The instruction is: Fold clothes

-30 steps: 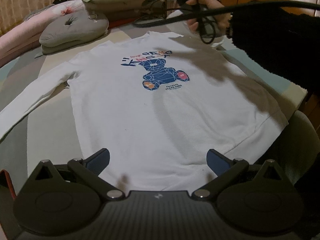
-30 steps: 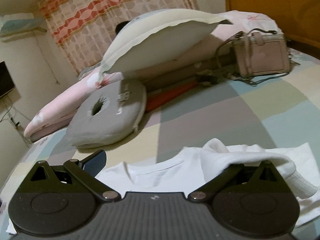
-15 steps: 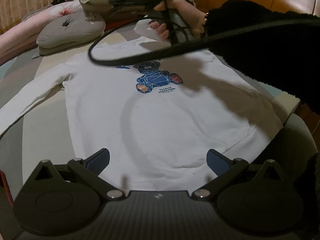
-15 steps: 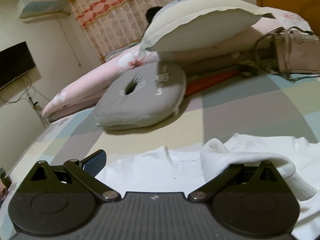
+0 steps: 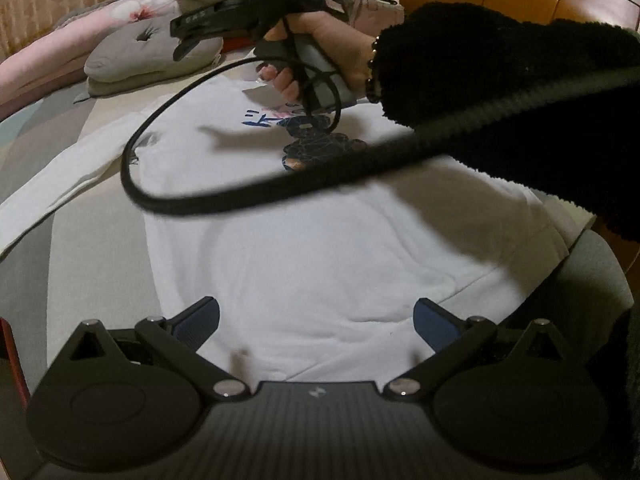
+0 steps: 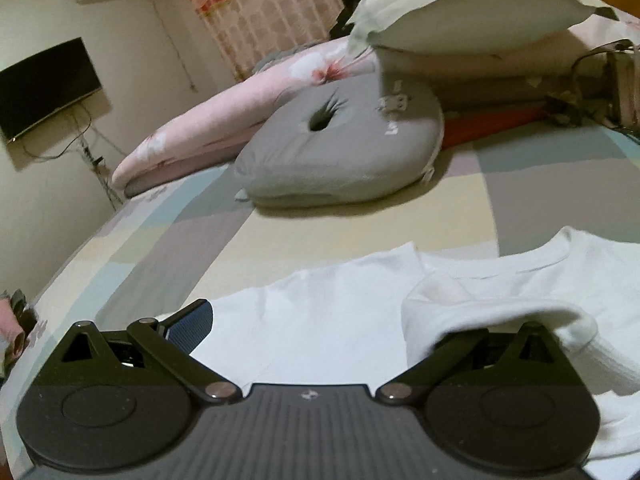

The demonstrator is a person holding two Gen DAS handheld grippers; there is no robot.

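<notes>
A white long-sleeved sweatshirt (image 5: 304, 248) with a blue bear print (image 5: 320, 140) lies flat on the bed, one sleeve (image 5: 60, 184) stretched out to the left. My left gripper (image 5: 316, 320) is open just above its hem. My right gripper (image 6: 312, 320) is wide open, with the sweatshirt's other sleeve cuff (image 6: 492, 312) draped over its right finger, hiding that fingertip. It hovers over the shirt's chest near the collar (image 6: 532, 260). In the left wrist view the right gripper (image 5: 188, 40) is held by a hand above the print.
A grey ring cushion (image 6: 340, 152), a pink floral bolster (image 6: 224, 120) and a pale pillow (image 6: 472, 12) lie at the head of the bed. A bag (image 6: 616, 80) sits at the right. A black cable (image 5: 280, 192) hangs across the shirt. The patchwork sheet (image 6: 180, 248) surrounds the shirt.
The right gripper has carried the sleeve cuff leftward across the shirt, over the chest print. The left gripper has stayed near the hem.
</notes>
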